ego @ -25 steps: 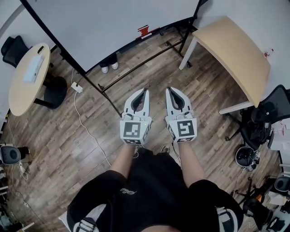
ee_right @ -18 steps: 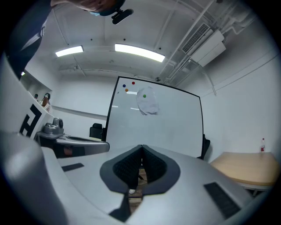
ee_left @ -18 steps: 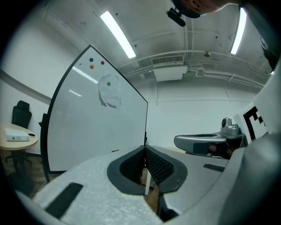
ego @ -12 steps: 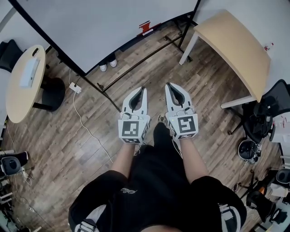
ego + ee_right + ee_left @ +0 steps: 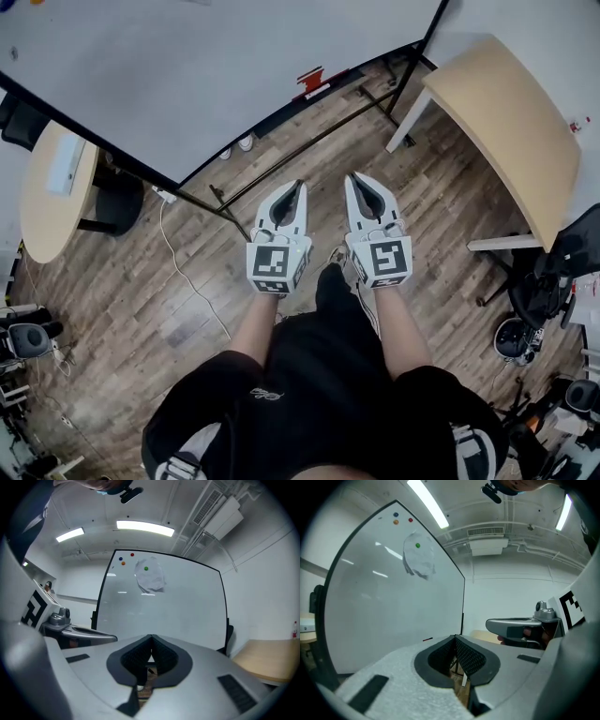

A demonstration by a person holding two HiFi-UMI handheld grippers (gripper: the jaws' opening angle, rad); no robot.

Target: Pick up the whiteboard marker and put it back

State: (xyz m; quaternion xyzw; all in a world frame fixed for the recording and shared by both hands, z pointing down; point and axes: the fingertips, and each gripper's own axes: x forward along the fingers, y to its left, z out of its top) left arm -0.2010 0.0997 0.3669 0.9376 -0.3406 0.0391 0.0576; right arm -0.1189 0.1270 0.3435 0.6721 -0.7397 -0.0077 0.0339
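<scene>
A big whiteboard [image 5: 187,66] on a black stand fills the top of the head view. On its ledge lies a small red item [image 5: 312,78], too small to tell whether it is the marker; in the left gripper view a thin red-dark stroke [image 5: 427,639] shows there. My left gripper [image 5: 299,186] and right gripper [image 5: 353,176] are held side by side over the wooden floor, pointing at the board and well short of it. Both are shut with nothing between the pads. The left gripper [image 5: 455,636] and the right gripper [image 5: 151,637] show their tips meeting.
The stand's black foot bars [image 5: 281,164] cross the floor just ahead. A round table [image 5: 37,192] stands at left, a beige table [image 5: 506,112] and office chair [image 5: 567,248] at right. A white cable [image 5: 183,272] trails on the floor. Paper [image 5: 150,577] hangs on the board under magnets.
The person has stepped toward the whiteboard, carrying both grippers forward. The board and its ledge now sit larger and closer in the head view. Both grippers stayed shut.
</scene>
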